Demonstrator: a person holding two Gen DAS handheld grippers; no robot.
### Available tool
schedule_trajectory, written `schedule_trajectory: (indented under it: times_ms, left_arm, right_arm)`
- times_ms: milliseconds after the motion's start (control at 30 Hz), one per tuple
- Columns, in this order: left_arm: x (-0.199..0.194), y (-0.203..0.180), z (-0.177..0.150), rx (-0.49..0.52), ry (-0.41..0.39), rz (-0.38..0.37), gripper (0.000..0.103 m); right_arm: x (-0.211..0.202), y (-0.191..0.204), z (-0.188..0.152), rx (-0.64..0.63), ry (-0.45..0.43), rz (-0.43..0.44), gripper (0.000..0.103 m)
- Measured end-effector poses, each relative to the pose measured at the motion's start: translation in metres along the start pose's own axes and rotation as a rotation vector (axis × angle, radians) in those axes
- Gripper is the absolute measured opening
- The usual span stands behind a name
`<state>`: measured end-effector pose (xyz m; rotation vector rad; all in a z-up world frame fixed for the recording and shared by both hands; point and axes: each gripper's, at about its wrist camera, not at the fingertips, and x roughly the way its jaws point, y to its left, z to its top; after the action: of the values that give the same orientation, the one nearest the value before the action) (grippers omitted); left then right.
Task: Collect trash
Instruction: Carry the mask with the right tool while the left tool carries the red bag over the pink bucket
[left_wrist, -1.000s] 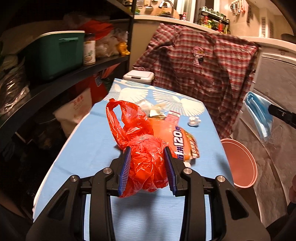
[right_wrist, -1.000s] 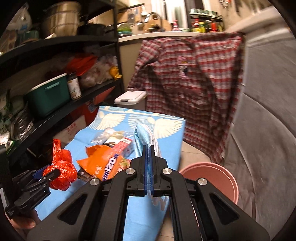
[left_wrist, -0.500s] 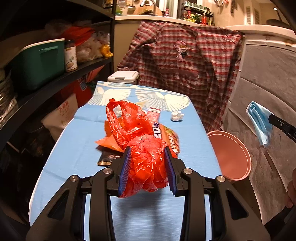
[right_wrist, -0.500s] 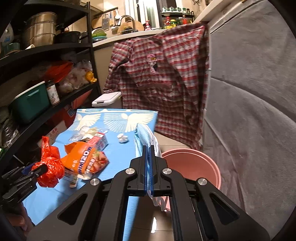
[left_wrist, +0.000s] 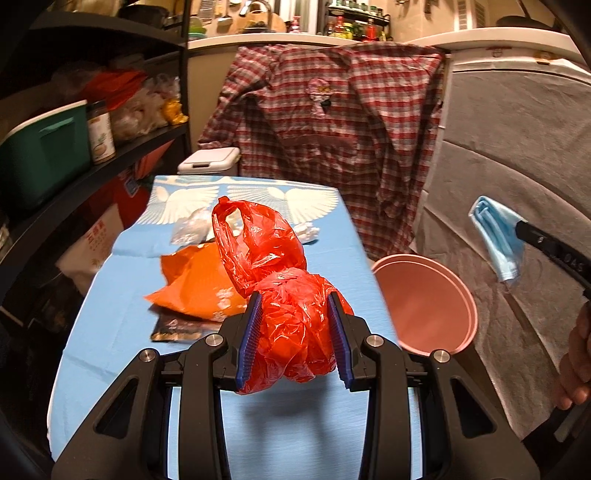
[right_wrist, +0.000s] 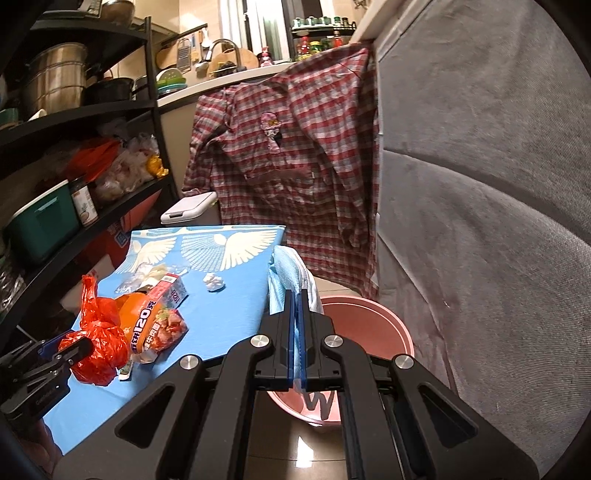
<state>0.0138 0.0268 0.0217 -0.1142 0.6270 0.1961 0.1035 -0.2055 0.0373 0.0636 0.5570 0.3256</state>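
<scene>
My left gripper (left_wrist: 295, 336) is shut on a crumpled red plastic bag (left_wrist: 284, 295), held above the blue tablecloth (left_wrist: 280, 435). My right gripper (right_wrist: 297, 332) is shut on a blue face mask (right_wrist: 288, 280), which hangs over the edge of the pink bin (right_wrist: 369, 325). In the left wrist view the mask (left_wrist: 498, 236) dangles to the right of the pink bin (left_wrist: 424, 295). On the table lie an orange snack packet (right_wrist: 155, 325), a small carton (right_wrist: 171, 291), a clear wrapper (right_wrist: 147, 277) and a white paper ball (right_wrist: 214, 282). The red bag (right_wrist: 96, 343) also shows at the left of the right wrist view.
A dark shelf unit (left_wrist: 74, 173) with a green box (left_wrist: 40, 155) and jars runs along the left of the table. A plaid shirt (left_wrist: 332, 129) hangs behind it. A grey cloth-covered surface (right_wrist: 480, 221) stands right of the bin. A white lidded bin (left_wrist: 210, 160) sits beyond the table.
Both grippers have swung right toward the pink bin, each keeping its hold. The bin now shows larger and closer in both views, and the mask has come down over it.
</scene>
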Motion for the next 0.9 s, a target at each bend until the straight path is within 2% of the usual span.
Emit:
schedule_trajectory:
  times_ms: [267,433,567,767,900]
  left_arm:
    - [0.001,-0.025,0.024,0.053,-0.006,-0.057,0.035]
    - [0.016,-0.047,0.04,0.071,0.01,-0.118,0.035]
    - [0.027,-0.073,0.052,0.126,-0.012,-0.162,0.035]
    - [0.047,-0.095,0.057,0.135,0.002,-0.217,0.035]
    - [0.066,-0.102,0.054,0.13,0.038,-0.263,0.035]
  right_arm:
    - [0.003,-0.017,0.003,0.04,-0.009,-0.031,0.002]
    - [0.007,-0.028,0.001,0.042,-0.006,-0.067,0.002]
    - [0.011,-0.035,0.001,0.057,-0.001,-0.079,0.002]
    - [0.016,-0.036,0.0,0.046,0.004,-0.101,0.002]
    - [0.023,-0.032,-0.002,0.026,0.022,-0.115,0.002]
